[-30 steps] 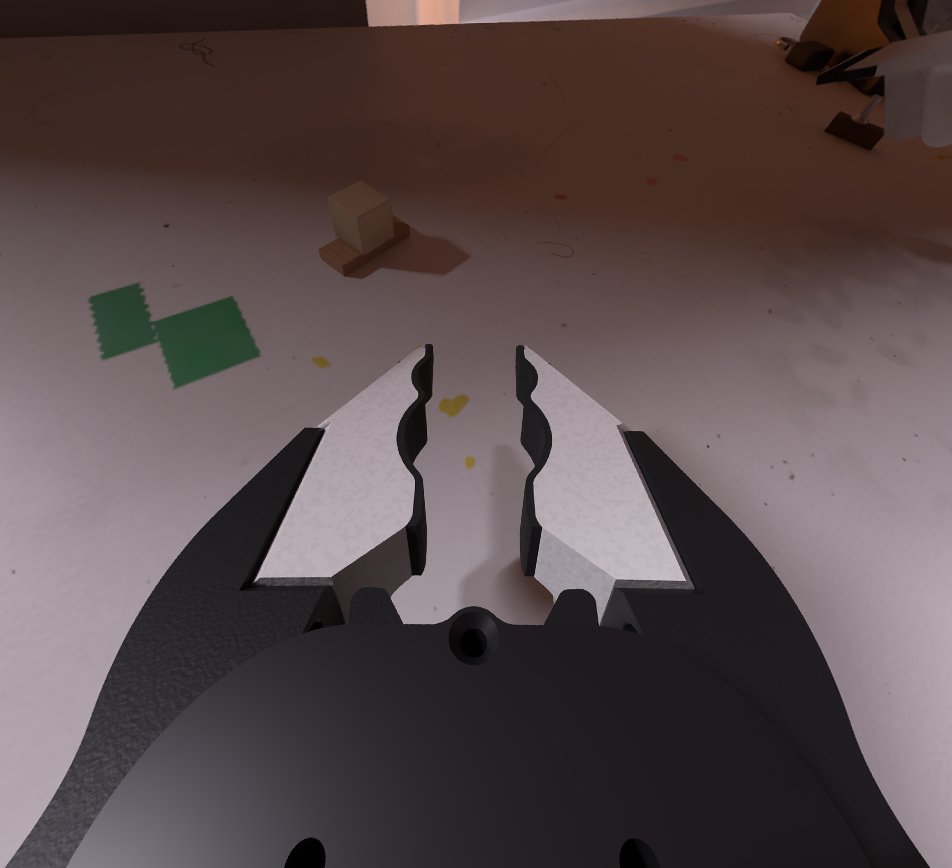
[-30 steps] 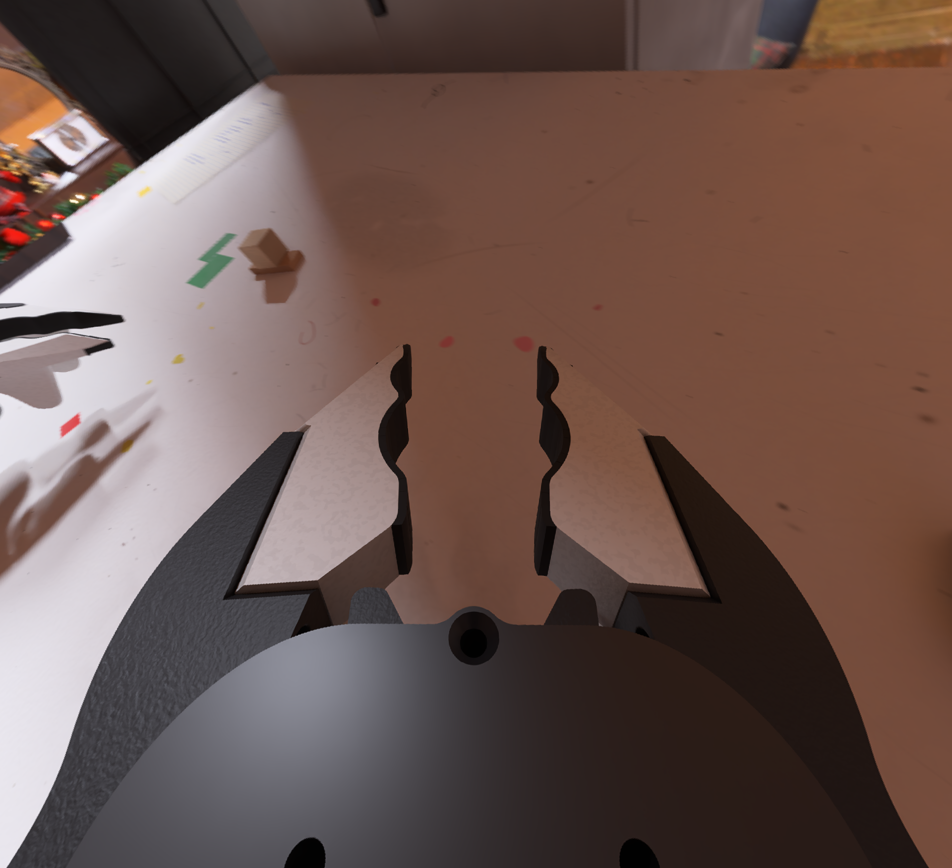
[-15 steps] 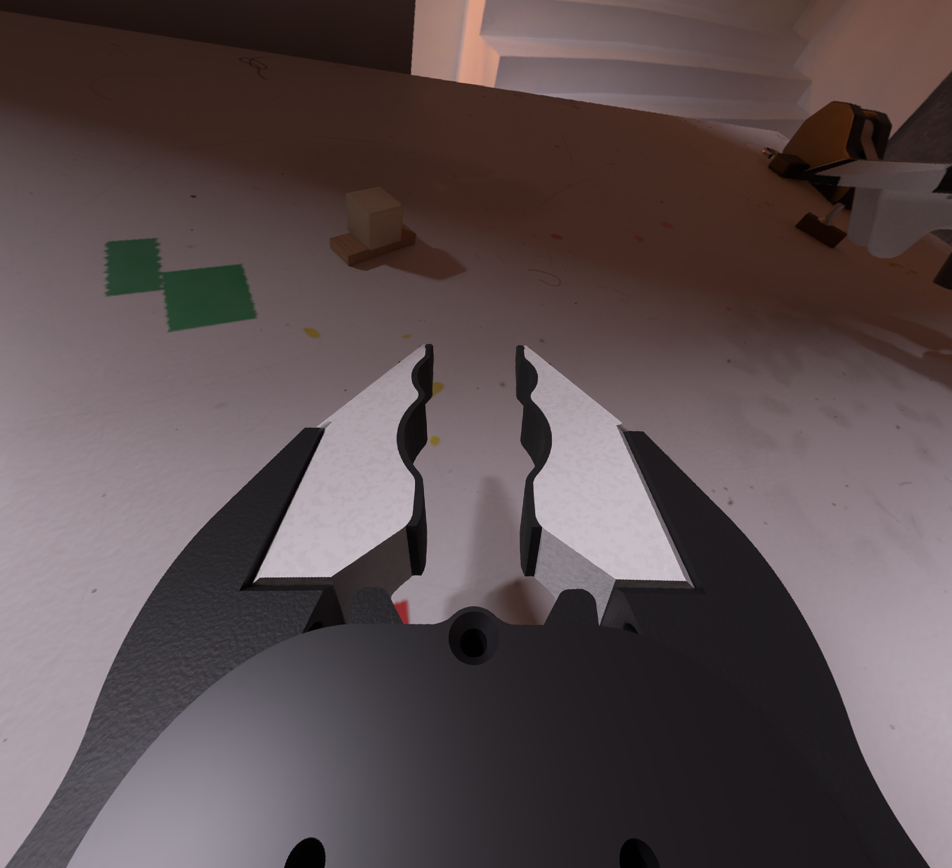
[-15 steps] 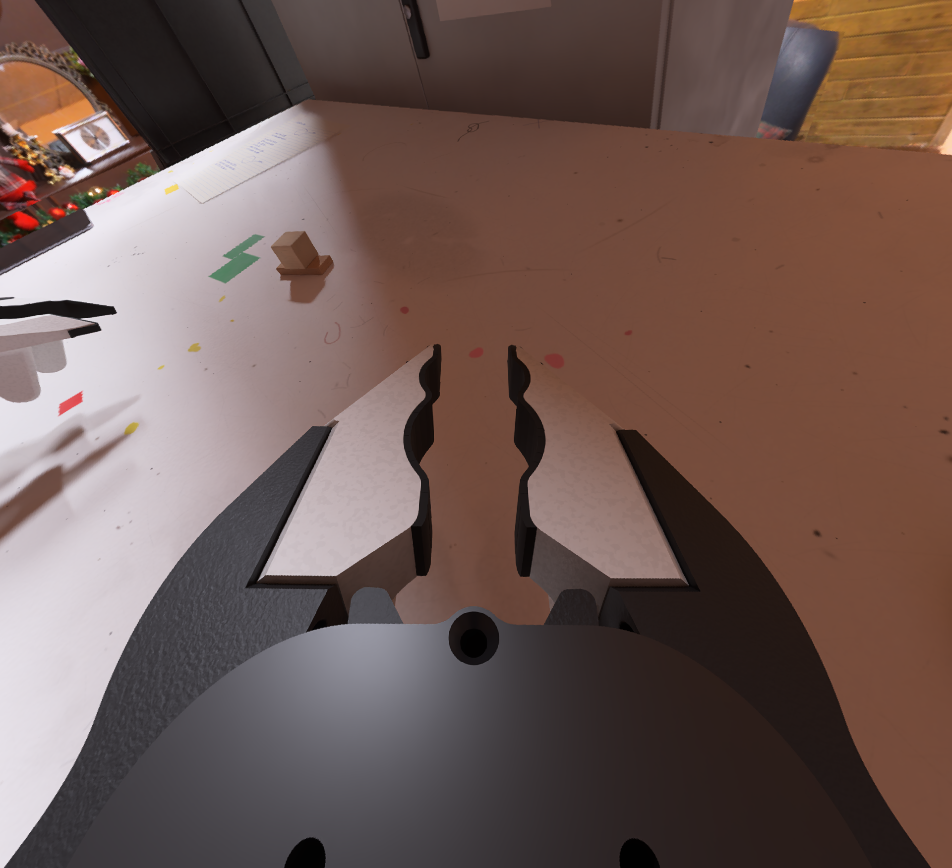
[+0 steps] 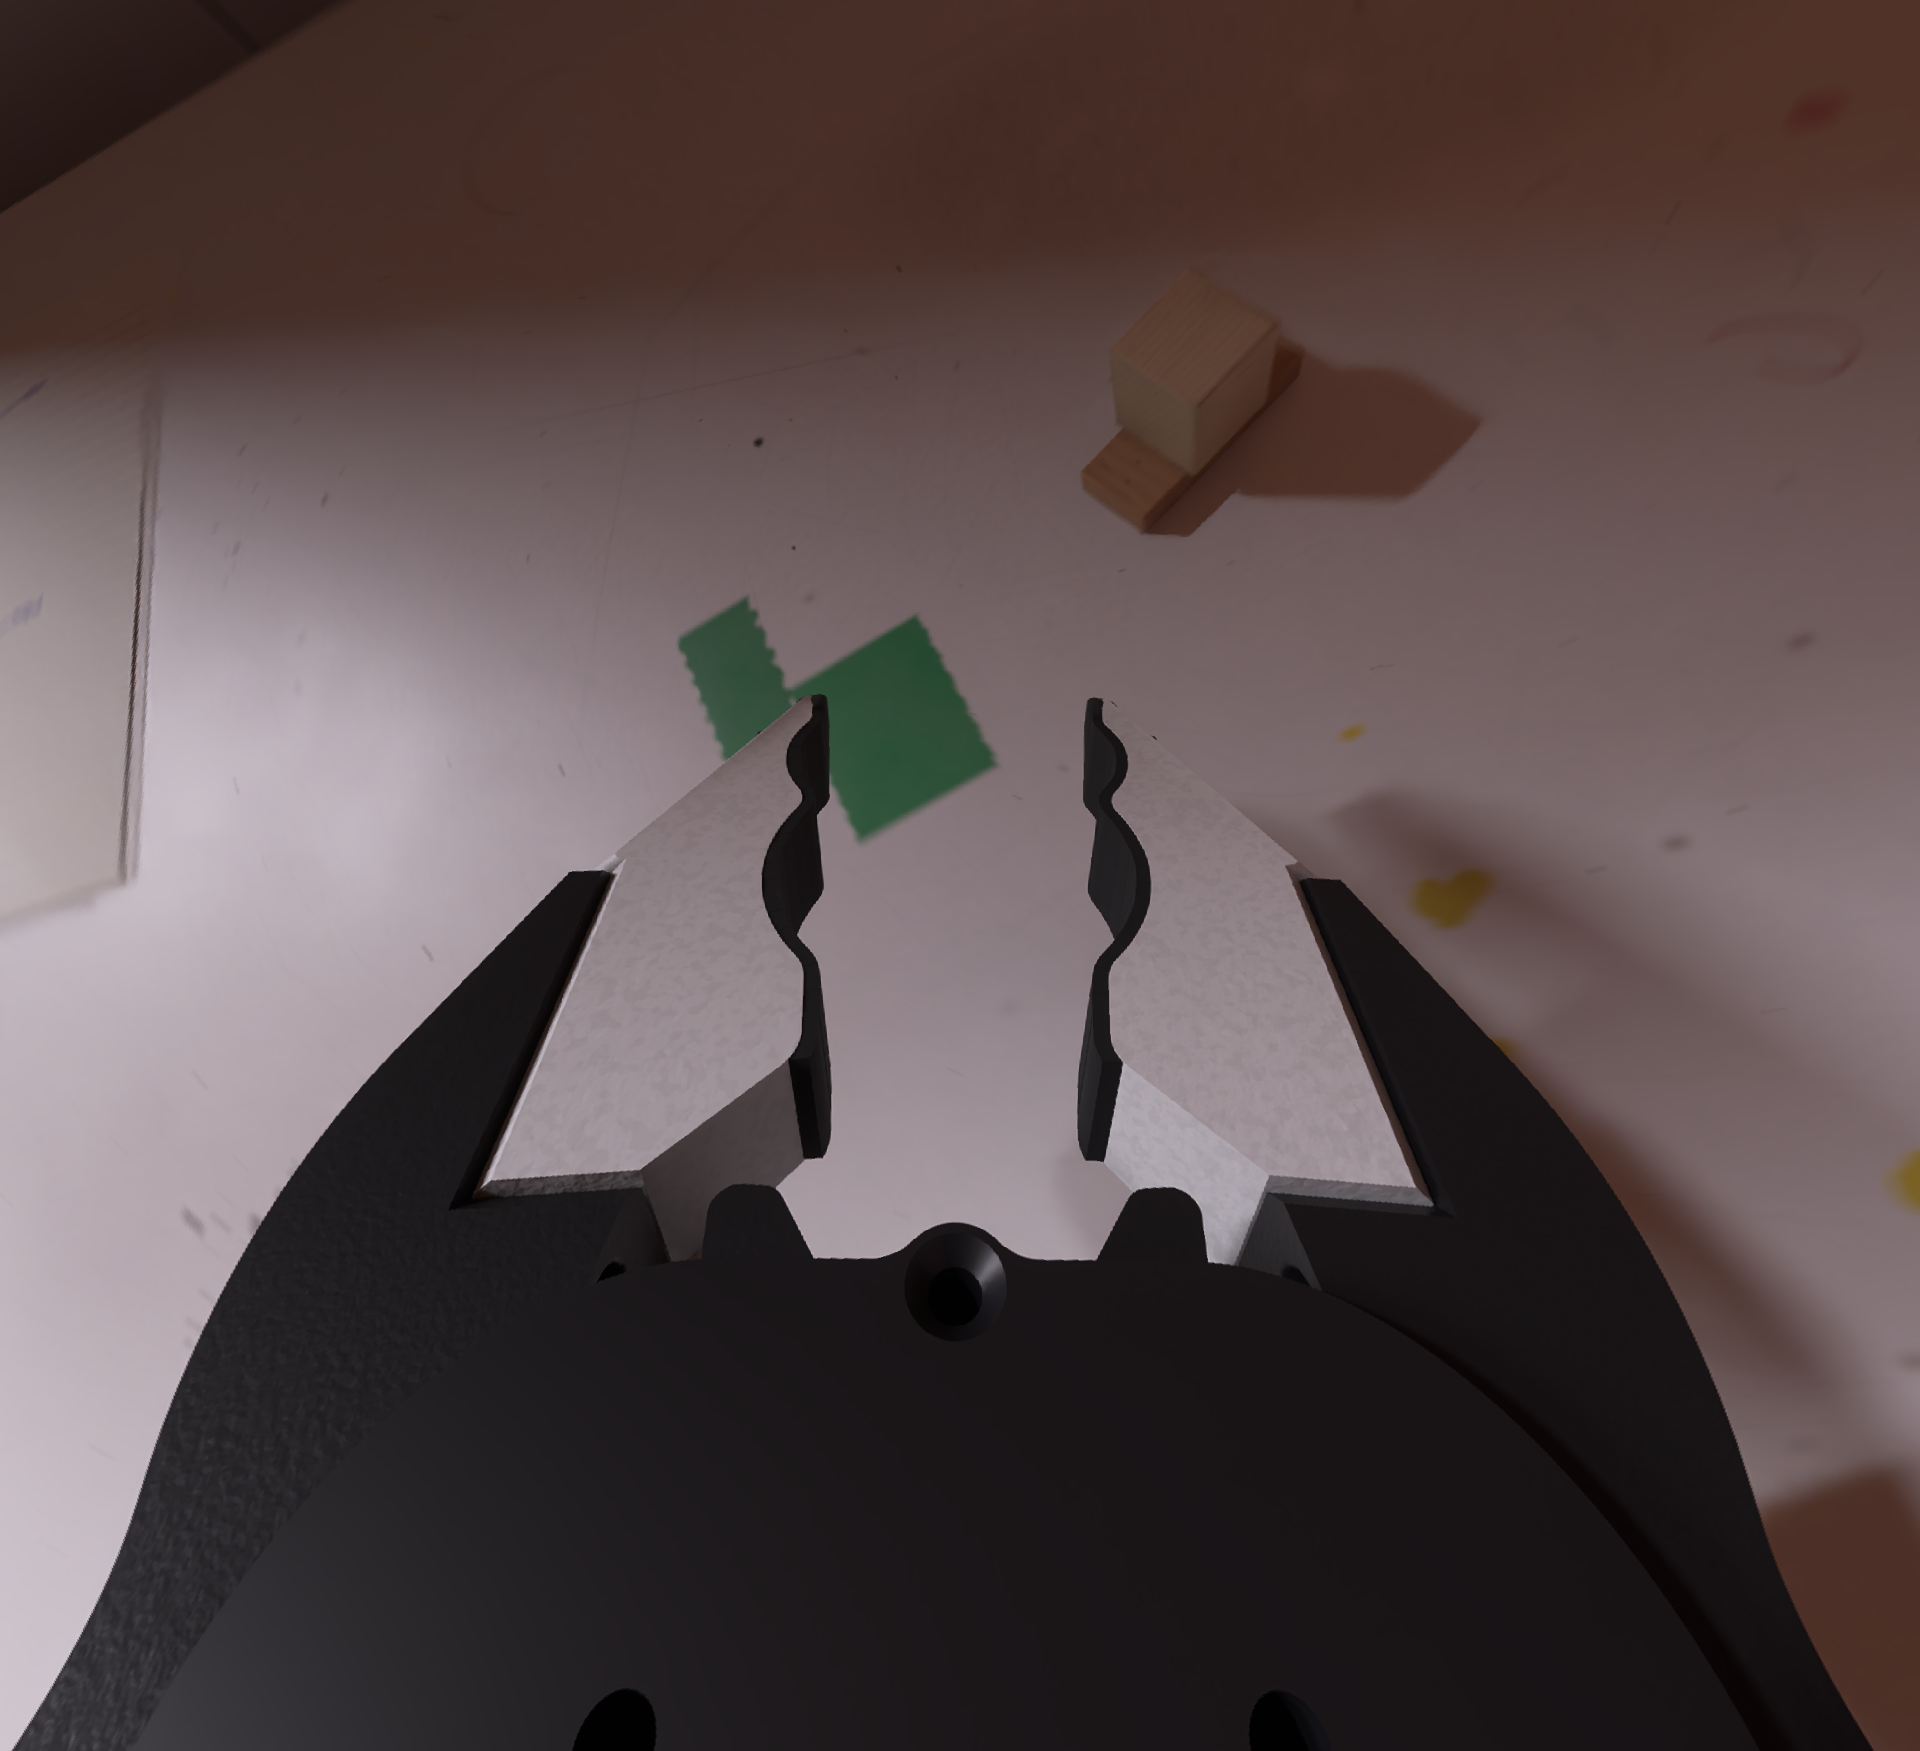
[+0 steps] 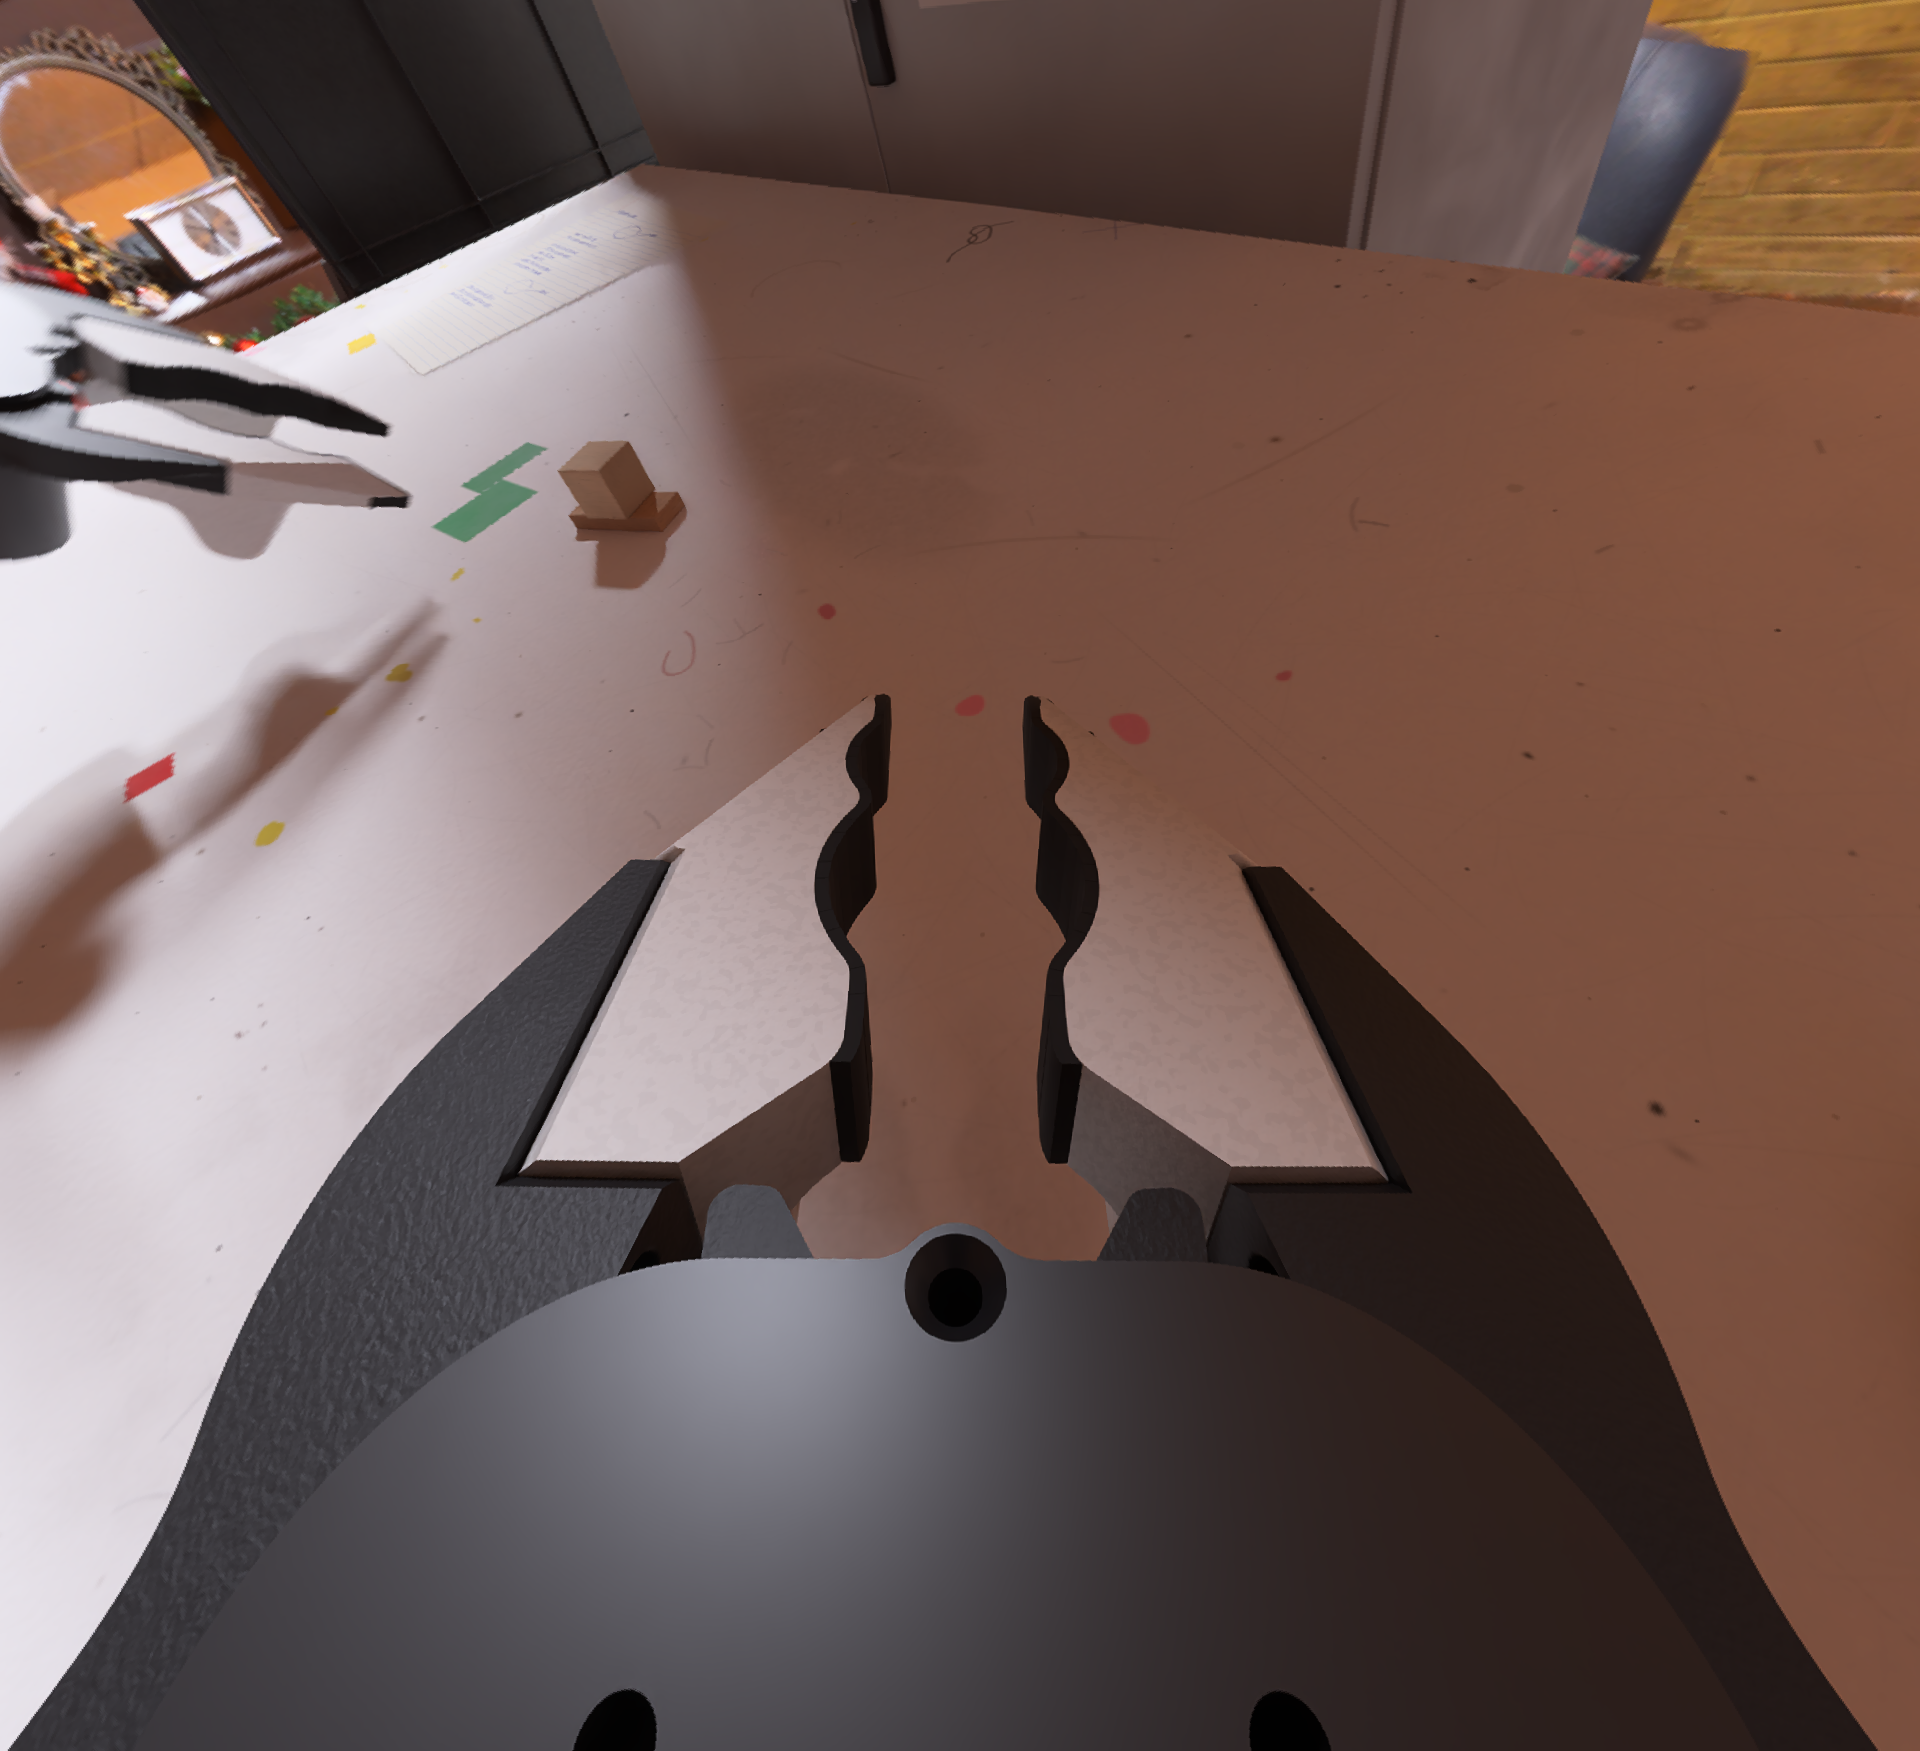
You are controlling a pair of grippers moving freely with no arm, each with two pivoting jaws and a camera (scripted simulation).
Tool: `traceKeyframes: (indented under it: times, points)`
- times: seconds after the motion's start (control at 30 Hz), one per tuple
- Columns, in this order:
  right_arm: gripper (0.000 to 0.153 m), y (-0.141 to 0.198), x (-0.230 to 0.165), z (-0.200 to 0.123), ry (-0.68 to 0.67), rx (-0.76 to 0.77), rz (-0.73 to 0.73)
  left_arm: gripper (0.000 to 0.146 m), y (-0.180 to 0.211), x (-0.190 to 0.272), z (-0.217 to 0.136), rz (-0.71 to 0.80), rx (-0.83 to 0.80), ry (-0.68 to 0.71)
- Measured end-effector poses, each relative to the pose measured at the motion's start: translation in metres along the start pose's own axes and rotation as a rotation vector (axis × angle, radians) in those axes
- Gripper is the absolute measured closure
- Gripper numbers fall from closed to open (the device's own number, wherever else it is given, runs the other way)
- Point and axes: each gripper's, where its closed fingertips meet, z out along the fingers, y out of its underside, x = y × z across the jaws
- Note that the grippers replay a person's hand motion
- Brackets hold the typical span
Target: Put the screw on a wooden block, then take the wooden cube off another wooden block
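Observation:
A pale wooden cube (image 5: 1193, 384) sits on a flat wooden block (image 5: 1130, 483) on the table, up and to the right of my left gripper (image 5: 956, 714), which is open and empty above the table. The cube (image 6: 606, 477) on its block (image 6: 636, 517) also shows at mid left in the right wrist view. My right gripper (image 6: 956, 709) is open and empty over the brownish part of the table. The left gripper (image 6: 312, 454) shows there at far left, short of the cube. No screw and no second block are in view.
Two green tape patches (image 5: 842, 725) lie under the left fingertips, also in the right wrist view (image 6: 488, 491). A white paper sheet (image 5: 62, 641) lies at the left, and at the far table edge (image 6: 520, 288). Cabinets and a door stand beyond the table.
My left gripper has swung left and tilted down, so the cube now lies to its upper right, and its jaws have opened wider. The right gripper has pulled back a little.

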Motion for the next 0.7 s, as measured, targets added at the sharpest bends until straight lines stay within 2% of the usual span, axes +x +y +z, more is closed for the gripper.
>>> traceKeyframes:
  times: [0.1,0.3,0.37,0.43,0.53,0.7]
  points:
    - [0.127,0.001,-0.001,-0.001,-0.025,0.001,0.018,0.093,-0.012,-0.020,0.026,0.171,-0.065,0.042]
    - [0.128,-0.001,-0.003,-0.001,-0.096,0.013,0.091,0.075,-0.015,-0.026,0.064,0.221,-0.115,0.317]
    - [0.128,-0.003,-0.002,-0.002,-0.116,0.032,0.126,0.080,-0.012,-0.022,0.070,0.221,-0.142,0.402]
    - [0.129,-0.004,-0.001,-0.003,-0.144,0.041,0.164,0.087,-0.009,-0.023,0.075,0.233,-0.175,0.427]
    - [0.129,-0.005,-0.003,-0.004,-0.168,0.050,0.180,0.107,-0.007,-0.027,0.077,0.248,-0.175,0.411]
    - [0.129,0.002,-0.011,0.002,-0.173,-0.010,0.124,0.112,0.006,-0.032,0.067,0.207,-0.195,0.343]
